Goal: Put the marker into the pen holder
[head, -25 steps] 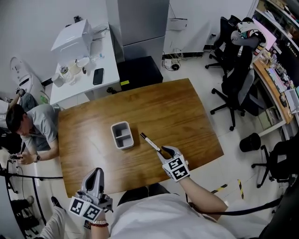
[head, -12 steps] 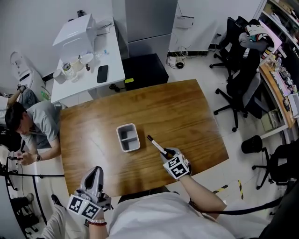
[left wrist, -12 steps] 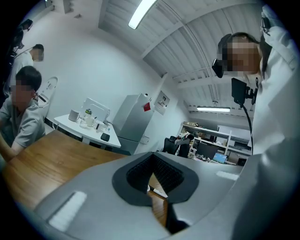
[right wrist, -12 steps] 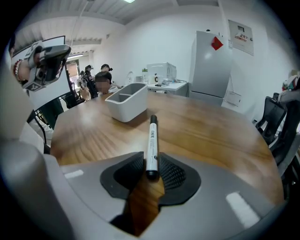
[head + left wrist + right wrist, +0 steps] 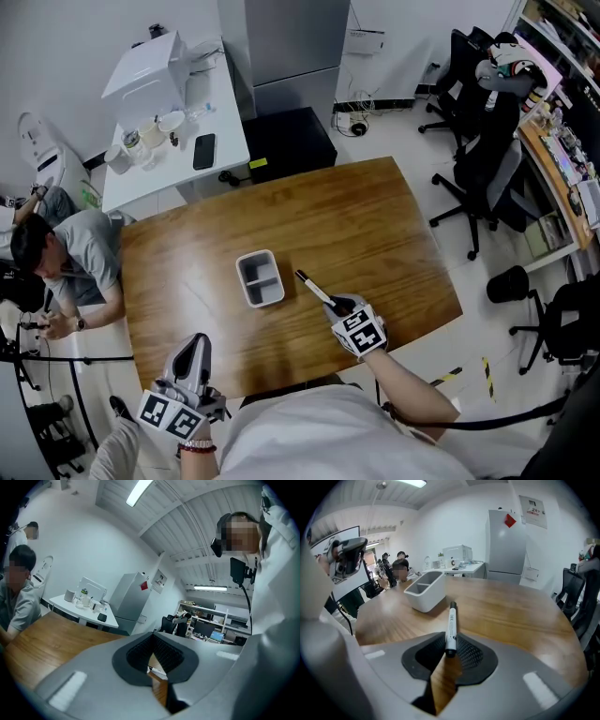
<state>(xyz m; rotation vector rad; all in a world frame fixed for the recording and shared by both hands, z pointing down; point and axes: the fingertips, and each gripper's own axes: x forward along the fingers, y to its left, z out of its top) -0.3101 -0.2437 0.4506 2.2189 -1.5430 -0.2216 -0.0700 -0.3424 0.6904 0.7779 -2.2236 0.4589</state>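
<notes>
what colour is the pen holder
White; the pen holder shows best in the right gripper view.

I can't read any of the writing here. The marker (image 5: 451, 627) has a short line of dark print along its white barrel, too small for me to make out. The grey fridge (image 5: 506, 550) bears a plain red diamond sticker (image 5: 509, 521). The print on the paper notice (image 5: 533, 510) on the wall (image 5: 454, 513) is blurred.

Head view looks steeply down on the table (image 5: 366, 220); right gripper view, low, shares its pen holder (image 5: 260, 278).
</notes>
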